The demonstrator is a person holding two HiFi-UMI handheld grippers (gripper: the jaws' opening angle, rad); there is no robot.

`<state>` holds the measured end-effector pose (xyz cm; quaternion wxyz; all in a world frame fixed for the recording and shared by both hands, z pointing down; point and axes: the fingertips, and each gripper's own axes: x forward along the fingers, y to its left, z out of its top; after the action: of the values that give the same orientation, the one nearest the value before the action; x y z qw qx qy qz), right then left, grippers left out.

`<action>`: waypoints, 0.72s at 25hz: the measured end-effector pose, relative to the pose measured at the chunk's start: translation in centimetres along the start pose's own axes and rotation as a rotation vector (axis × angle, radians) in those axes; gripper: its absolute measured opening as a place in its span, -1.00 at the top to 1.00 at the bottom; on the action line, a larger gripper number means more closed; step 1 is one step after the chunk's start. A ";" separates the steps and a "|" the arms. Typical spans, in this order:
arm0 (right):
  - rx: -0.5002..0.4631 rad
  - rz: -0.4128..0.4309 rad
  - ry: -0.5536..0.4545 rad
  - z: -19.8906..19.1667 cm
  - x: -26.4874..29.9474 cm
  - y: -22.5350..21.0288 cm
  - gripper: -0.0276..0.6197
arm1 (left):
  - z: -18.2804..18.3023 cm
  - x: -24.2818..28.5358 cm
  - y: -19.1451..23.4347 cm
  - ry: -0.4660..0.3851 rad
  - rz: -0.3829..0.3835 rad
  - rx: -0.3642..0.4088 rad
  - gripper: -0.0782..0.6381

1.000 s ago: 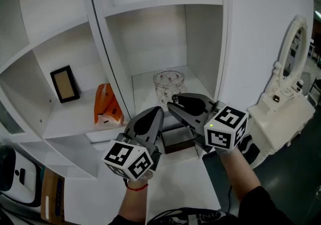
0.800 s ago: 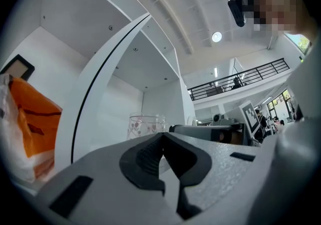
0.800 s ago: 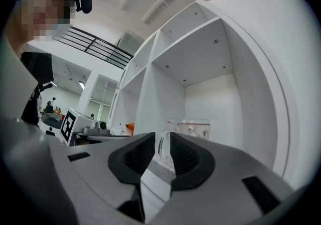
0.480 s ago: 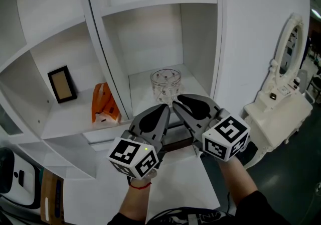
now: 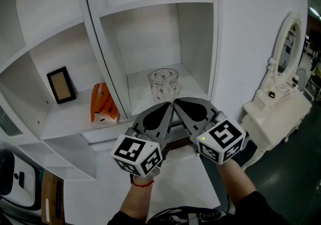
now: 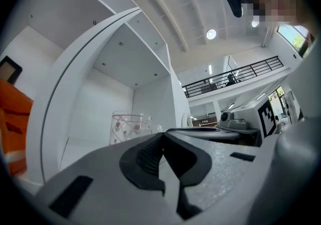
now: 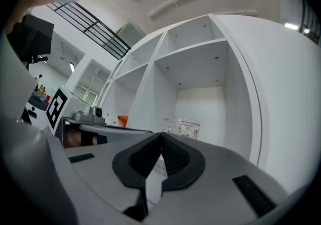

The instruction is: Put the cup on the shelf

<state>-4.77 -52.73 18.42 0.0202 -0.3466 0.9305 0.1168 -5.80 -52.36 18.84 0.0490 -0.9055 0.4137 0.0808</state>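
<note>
A clear glass cup [image 5: 163,83] with small red marks stands upright on the white shelf [image 5: 138,84], in the right-hand compartment; it shows as the cup [image 6: 129,125] in the left gripper view and the cup [image 7: 181,126] in the right gripper view. Both grippers hover side by side just in front of and below the shelf, tips pointing at the cup and apart from it. My left gripper [image 5: 168,106] is shut with nothing between its jaws. My right gripper [image 5: 176,104] is shut and empty too.
In the left compartment an orange packet [image 5: 102,104] and a small dark picture frame [image 5: 60,85] stand. A dark tray [image 5: 176,143] lies below the grippers. A white dressing table with an oval mirror [image 5: 282,53] stands at the right. Upper shelf compartments hold nothing visible.
Both grippers have drawn closer together and their tips have risen slightly toward the shelf edge. The cup has stayed in place on the shelf.
</note>
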 end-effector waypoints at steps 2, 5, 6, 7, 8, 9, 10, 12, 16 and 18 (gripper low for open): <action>-0.003 -0.009 0.003 -0.1 0.2 -0.2 0.90 | -0.1 0.1 0.1 0.003 0.006 0.003 0.76; 0.002 -0.012 0.006 -0.2 0.5 -0.4 0.90 | -0.1 0.3 0.4 0.008 0.013 0.005 0.76; 0.006 -0.014 0.006 -0.2 0.6 -0.5 0.90 | -0.1 0.4 0.6 0.011 0.016 0.006 0.76; 0.010 -0.016 0.005 -0.3 0.8 -0.6 0.90 | -0.1 0.5 0.7 0.013 0.019 0.006 0.76; 0.014 -0.018 0.004 -0.3 1.0 -0.8 0.90 | -0.1 0.6 0.9 0.016 0.022 0.005 0.76; 0.018 -0.018 0.001 -0.4 1.2 -0.9 0.90 | -0.1 0.7 1.1 0.018 0.024 0.003 0.76; 0.022 -0.019 -0.002 -0.4 1.4 -1.1 0.90 | -0.2 0.8 1.2 0.019 0.027 0.000 0.76; 0.033 -0.017 -0.007 -0.5 1.7 -1.3 0.90 | -0.3 1.0 1.5 0.023 0.029 -0.008 0.76; 0.040 -0.016 -0.001 -0.8 2.3 -1.7 0.90 | -0.7 1.2 2.0 0.021 0.031 -0.035 0.76; 0.041 -0.016 0.004 -0.9 2.6 -1.8 0.90 | -0.7 1.2 2.1 0.014 0.026 -0.048 0.76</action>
<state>-5.48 -55.92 18.62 0.0261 -0.3536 0.9300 0.0969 -6.54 -54.77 19.27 0.0234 -0.9014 0.4239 0.0849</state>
